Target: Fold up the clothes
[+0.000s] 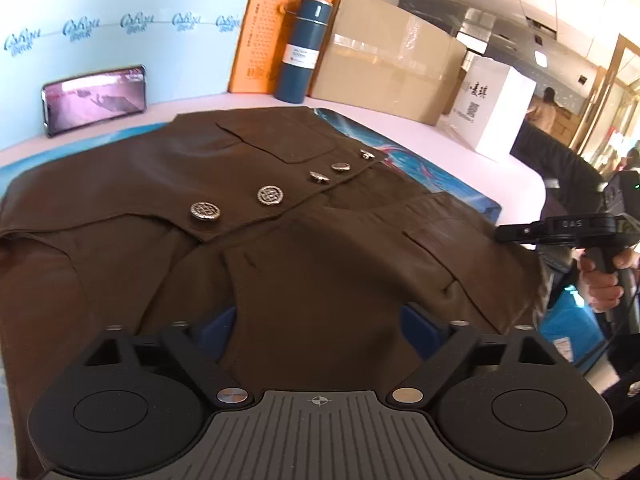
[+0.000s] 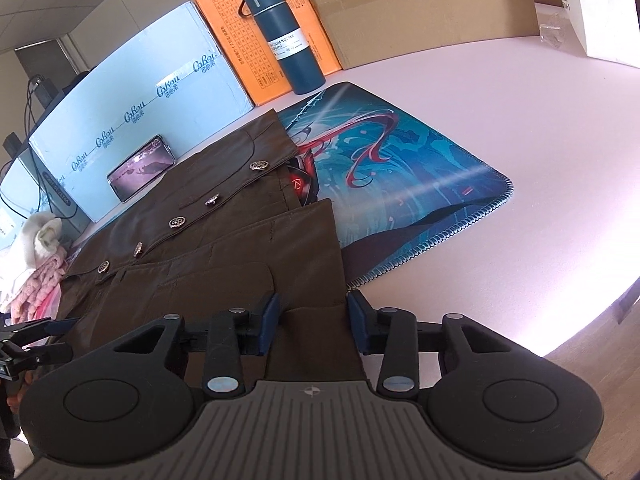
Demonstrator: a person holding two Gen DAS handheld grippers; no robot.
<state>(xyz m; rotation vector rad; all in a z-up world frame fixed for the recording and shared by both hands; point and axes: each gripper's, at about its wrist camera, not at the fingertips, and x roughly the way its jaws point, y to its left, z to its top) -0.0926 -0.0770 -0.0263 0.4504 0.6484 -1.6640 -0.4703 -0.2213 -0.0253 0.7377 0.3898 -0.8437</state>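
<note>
A brown jacket (image 1: 280, 208) with silver buttons (image 1: 270, 195) lies on a blue printed mat (image 2: 420, 184) on the white table (image 2: 520, 92). My left gripper (image 1: 316, 316) has its blue pads wide apart with the jacket's near hem between them; the cloth covers the fingertips. My right gripper (image 2: 314, 312) is open too, its pads (image 2: 271, 316) either side of the jacket's (image 2: 240, 256) near right corner. The right gripper also shows in the left wrist view (image 1: 520, 232) at the jacket's right edge, held by a hand.
A dark blue bottle (image 2: 286, 36) stands at the back by an orange box (image 2: 240, 28), a cardboard box (image 1: 384, 64) and a white box (image 1: 492, 108). A phone (image 1: 94, 98) leans on a light-blue box (image 2: 132, 92). Pink and white cloth (image 2: 36, 268) lies left.
</note>
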